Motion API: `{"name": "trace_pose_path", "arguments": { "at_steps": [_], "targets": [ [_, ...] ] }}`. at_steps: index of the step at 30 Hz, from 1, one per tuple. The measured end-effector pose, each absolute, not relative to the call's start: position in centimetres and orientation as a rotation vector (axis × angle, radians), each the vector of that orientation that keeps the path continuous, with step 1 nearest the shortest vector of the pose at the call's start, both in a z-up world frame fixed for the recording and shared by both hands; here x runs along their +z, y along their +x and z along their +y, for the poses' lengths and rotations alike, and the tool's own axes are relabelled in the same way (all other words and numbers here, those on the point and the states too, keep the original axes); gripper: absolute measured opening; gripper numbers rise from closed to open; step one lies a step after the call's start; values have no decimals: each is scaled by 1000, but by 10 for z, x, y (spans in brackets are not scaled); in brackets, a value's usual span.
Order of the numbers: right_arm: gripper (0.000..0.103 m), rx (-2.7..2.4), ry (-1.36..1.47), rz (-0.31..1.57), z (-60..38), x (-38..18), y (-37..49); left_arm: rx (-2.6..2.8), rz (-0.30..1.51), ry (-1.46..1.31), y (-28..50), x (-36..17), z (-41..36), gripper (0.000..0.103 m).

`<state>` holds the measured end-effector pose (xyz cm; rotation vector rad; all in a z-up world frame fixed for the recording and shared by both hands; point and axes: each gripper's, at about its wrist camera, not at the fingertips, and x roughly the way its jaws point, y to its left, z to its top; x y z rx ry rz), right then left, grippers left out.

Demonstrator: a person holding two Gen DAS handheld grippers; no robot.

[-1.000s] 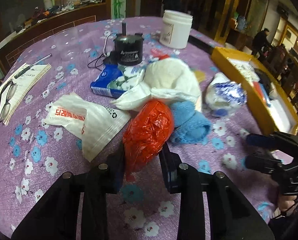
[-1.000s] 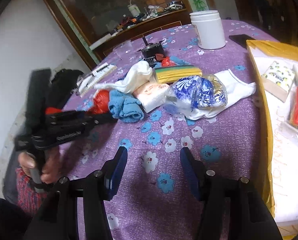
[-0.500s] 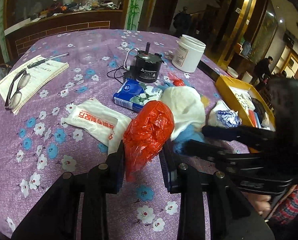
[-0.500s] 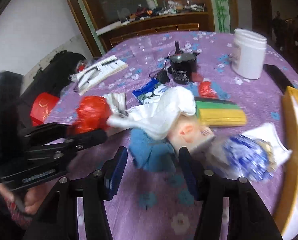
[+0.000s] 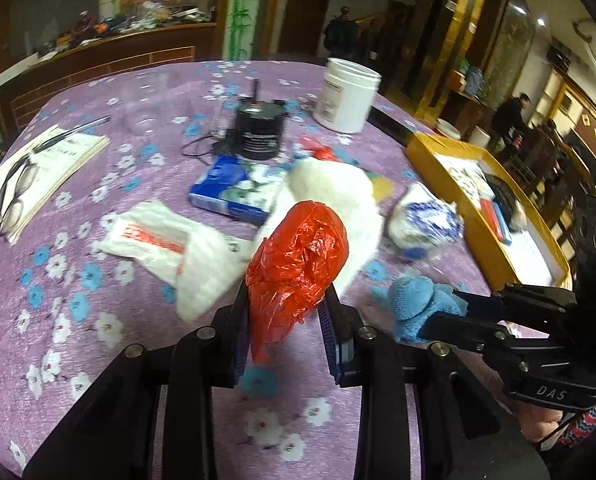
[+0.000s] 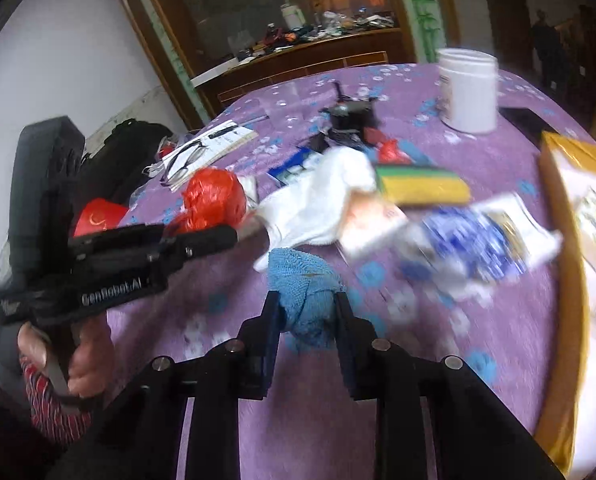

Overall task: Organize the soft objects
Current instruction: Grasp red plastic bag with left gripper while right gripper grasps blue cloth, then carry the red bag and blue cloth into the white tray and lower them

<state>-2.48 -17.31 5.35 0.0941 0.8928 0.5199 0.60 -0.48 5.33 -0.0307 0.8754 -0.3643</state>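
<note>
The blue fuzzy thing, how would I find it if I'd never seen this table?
Start at the round table with the purple flowered cloth and look at its near edge. There the right gripper is closing its jaws on the blue fuzzy cloth, just in front of a white cloth. It is the only plain blue, towel-like bundle; the left gripper beside it holds a shiny red plastic bag.

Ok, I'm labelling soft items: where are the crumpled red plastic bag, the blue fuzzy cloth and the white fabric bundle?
Crumpled red plastic bag (image 5: 298,256): left wrist view, bulging middle.
Blue fuzzy cloth (image 6: 304,300): right wrist view, centre.
White fabric bundle (image 5: 338,184): left wrist view, top.
</note>
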Motion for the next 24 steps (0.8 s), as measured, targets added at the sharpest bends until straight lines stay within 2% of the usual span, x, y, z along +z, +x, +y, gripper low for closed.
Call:
{"name": "trace_pose_path", "arguments": {
  "at_steps": [24],
  "targets": [
    [27,416,259,802,-253,68,-62,-489,902,31,-33,69,-103,28]
  ]
}}
